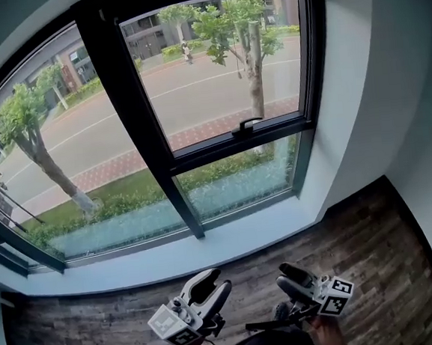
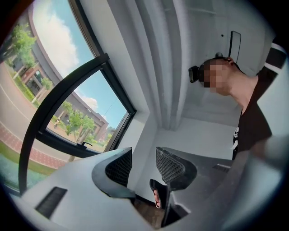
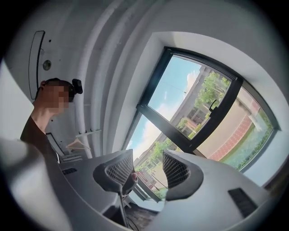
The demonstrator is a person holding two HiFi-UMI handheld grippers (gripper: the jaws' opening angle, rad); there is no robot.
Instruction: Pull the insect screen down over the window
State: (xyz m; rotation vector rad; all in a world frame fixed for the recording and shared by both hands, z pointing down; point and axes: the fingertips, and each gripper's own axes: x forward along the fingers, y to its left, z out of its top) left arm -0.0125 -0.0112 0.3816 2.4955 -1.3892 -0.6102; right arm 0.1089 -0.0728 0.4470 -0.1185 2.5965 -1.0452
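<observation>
Both are empty right now: left tongs point(image 1: 213, 282) and right tongs point(image 1: 291, 272), jaws apart on nothing. The window point(image 1: 123, 101) is ahead of and above them. Can't see the insect screen, guessing it's rolled up top. Risk: reaching up blind, I snag the handle point(image 1: 246, 125) instead.

Window point(image 1: 123, 101) left side cut by edge; distant figures point(image 1: 186, 52) outside too small to tell.

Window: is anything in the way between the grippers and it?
Nothing visible. The left gripper and right gripper are low over the floor, jaws apart and empty, with only the sill between them and the window. The screen itself doesn't show.
</observation>
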